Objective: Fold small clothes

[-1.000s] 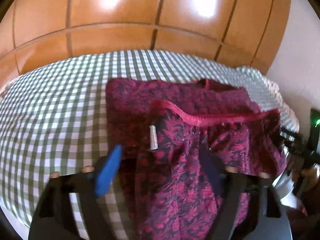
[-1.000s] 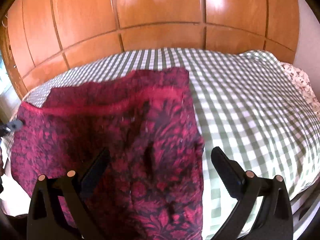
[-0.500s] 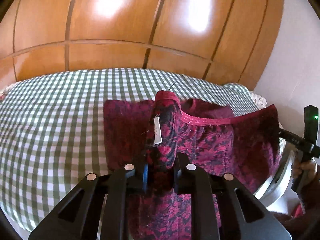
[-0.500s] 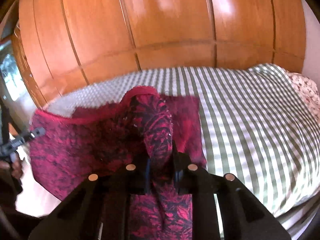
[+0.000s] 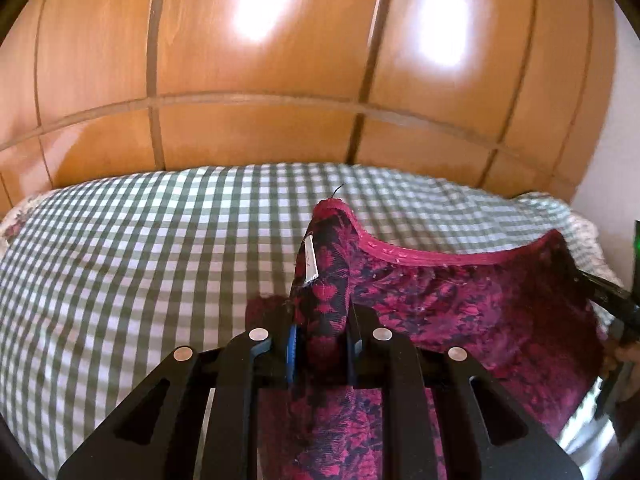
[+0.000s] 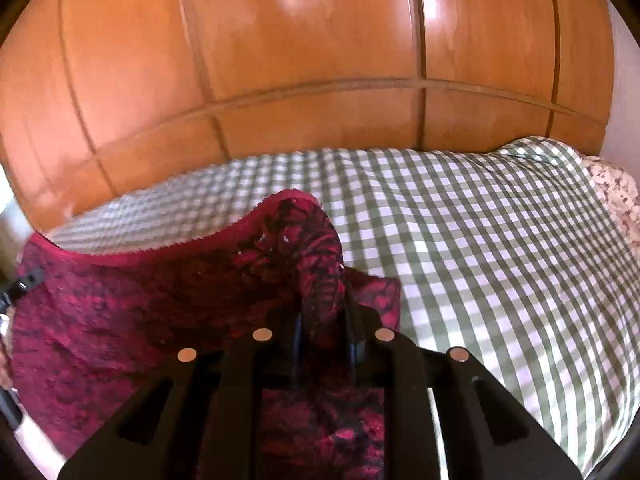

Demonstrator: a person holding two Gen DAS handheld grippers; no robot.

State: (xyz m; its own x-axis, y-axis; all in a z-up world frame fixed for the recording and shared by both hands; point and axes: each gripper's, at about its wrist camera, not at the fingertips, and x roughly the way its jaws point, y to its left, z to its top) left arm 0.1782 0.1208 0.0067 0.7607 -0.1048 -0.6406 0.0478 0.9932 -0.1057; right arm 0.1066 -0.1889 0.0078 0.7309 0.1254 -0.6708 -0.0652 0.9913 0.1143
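Note:
A small dark red floral garment (image 5: 460, 304) with a pink hem hangs stretched between my two grippers above the bed. My left gripper (image 5: 320, 340) is shut on its left corner, where a white label (image 5: 309, 260) shows. My right gripper (image 6: 322, 340) is shut on the other corner of the same garment (image 6: 160, 312). The hem sags in a curve between the two held corners. The lower part of the cloth drops out of view below the jaws. The other gripper shows at the right edge of the left wrist view (image 5: 612, 300).
A bed with a green and white checked cover (image 5: 140, 264) lies below and ahead; it also shows in the right wrist view (image 6: 480, 240). Orange wooden wardrobe panels (image 5: 260, 60) stand behind it. A floral pillow edge (image 6: 616, 192) sits at the far right.
Both grippers were open over the flat garment, then shut on its corners and lifted it. Since half a second ago the garment has risen further off the bed.

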